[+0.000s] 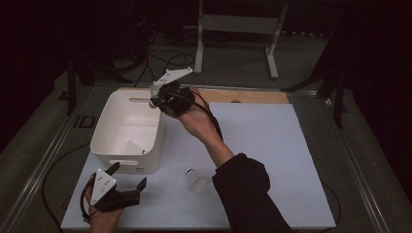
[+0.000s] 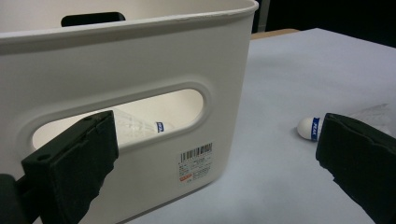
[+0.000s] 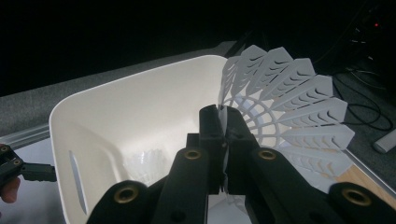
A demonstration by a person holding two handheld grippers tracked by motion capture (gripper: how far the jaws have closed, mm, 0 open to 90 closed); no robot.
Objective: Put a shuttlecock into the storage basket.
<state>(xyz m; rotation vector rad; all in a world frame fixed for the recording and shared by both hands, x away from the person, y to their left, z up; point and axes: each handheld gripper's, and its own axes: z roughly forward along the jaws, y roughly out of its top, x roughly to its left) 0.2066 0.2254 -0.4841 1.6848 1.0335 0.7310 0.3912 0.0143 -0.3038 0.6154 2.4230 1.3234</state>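
**Shuttlecock pinched over the white bin**

Clamped in the right gripper (image 3: 223, 140): a white plastic shuttlecock (image 3: 289, 112), jaws pressed together on the edge of its skirt, the feathered fan spreading toward the upper right of the right gripper view. Just behind it in that view, the open mouth of the white bin (image 3: 93, 121), filling the centre and left. Inside, low in the bin near frame centre, a 2nd shuttlecock (image 3: 147, 163), pale and hard to make out.

In the high view, right gripper (image 1: 158, 99) held above the bin's far right corner, just left of frame centre, hand and dark sleeve reaching up from the bottom. White bin (image 1: 104, 124) standing at centre left on a pale sheet (image 1: 272, 145) covering the table. A 3rd shuttlecock (image 1: 197, 179) lying on its side on the sheet at lower centre, just right of the bin's near corner and beside the sleeve.

Left gripper (image 1: 130, 177) at lower left of the high view, low beside the bin's near wall, jaws wide apart, nothing between them. In the left gripper view (image 2: 210, 154), the 2 black jaws at the lower corners, framing the bin's handle slot (image 2: 116, 116); shuttlecock in the bin (image 2: 140, 125) visible through that slot; the one on the sheet (image 2: 309, 128) at right centre, cork end with a blue band toward the bin.
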